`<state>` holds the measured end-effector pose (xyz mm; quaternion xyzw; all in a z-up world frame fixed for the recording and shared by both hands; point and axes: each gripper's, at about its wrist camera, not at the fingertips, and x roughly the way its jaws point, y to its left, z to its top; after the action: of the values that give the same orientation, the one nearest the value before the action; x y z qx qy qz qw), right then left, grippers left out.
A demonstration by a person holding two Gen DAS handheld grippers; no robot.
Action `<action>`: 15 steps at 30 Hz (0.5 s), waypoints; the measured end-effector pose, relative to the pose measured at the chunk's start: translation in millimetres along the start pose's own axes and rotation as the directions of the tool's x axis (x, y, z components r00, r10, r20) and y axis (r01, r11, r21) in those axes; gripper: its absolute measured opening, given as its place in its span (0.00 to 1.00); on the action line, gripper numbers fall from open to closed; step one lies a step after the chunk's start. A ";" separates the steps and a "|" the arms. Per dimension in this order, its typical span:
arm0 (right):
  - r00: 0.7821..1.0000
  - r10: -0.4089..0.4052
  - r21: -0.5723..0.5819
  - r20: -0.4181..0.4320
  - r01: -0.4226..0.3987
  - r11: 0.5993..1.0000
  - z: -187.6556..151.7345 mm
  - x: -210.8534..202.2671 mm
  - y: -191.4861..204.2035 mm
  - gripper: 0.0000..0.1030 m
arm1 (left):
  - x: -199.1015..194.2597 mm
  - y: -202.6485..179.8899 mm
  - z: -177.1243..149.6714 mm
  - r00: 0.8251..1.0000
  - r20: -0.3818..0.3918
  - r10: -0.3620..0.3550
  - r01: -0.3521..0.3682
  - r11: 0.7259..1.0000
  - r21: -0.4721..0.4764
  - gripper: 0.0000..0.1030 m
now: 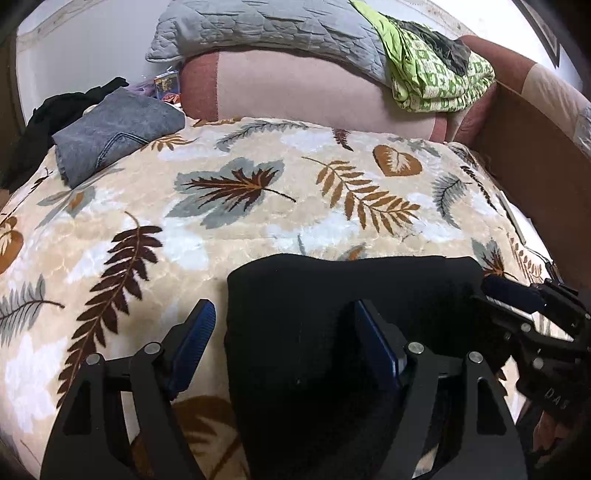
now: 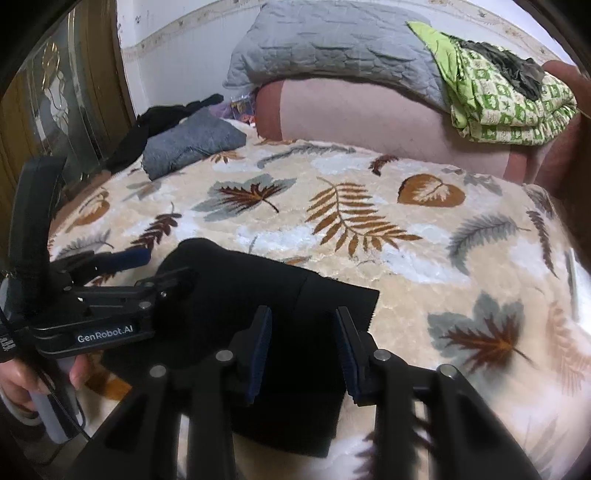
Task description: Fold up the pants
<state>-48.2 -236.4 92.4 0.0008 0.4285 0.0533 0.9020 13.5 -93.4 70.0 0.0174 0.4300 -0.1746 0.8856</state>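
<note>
Your folded black fabric pants lie crosswise just ahead of both hands: left hand-held gripper wide astride one end, right hand-held gripper narrower, empty.

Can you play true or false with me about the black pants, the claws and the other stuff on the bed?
1. The black pants lie on a blanket with leaf pictures. True.
2. The right claw is squeezing the pants tight. False: its fingers stand apart above the black cloth and pinch nothing.
3. A folded grey garment sits at the far left of the bed. True.
4. The green patterned cloth is spread flat under the pants. False: it is bundled up at the far right, by the grey pillow.
5. The left claw is open, with the edge of the pants between its fingers. True.
</note>
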 end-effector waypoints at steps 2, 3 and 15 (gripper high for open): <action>1.000 -0.008 0.002 -0.021 0.008 1.000 -1.9 7.7 -1.2 0.34 | 4.8 0.5 0.8 1.000 -0.011 -0.011 0.011 1.000 -0.007 0.75; 1.000 -0.010 0.002 -0.028 0.010 1.000 -2.9 10.3 -2.0 0.34 | 6.9 1.0 0.8 1.000 -0.014 -0.018 0.017 1.000 -0.011 0.75; 0.997 -0.016 0.000 -0.073 0.016 1.000 -7.7 30.9 -10.3 0.34 | 20.8 2.7 -1.9 0.998 -0.036 -0.042 0.042 0.999 -0.016 0.80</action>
<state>-33.8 -243.9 63.1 -0.0042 0.4611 0.0460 0.8861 24.8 -96.6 52.6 0.0048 0.4478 -0.1895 0.8738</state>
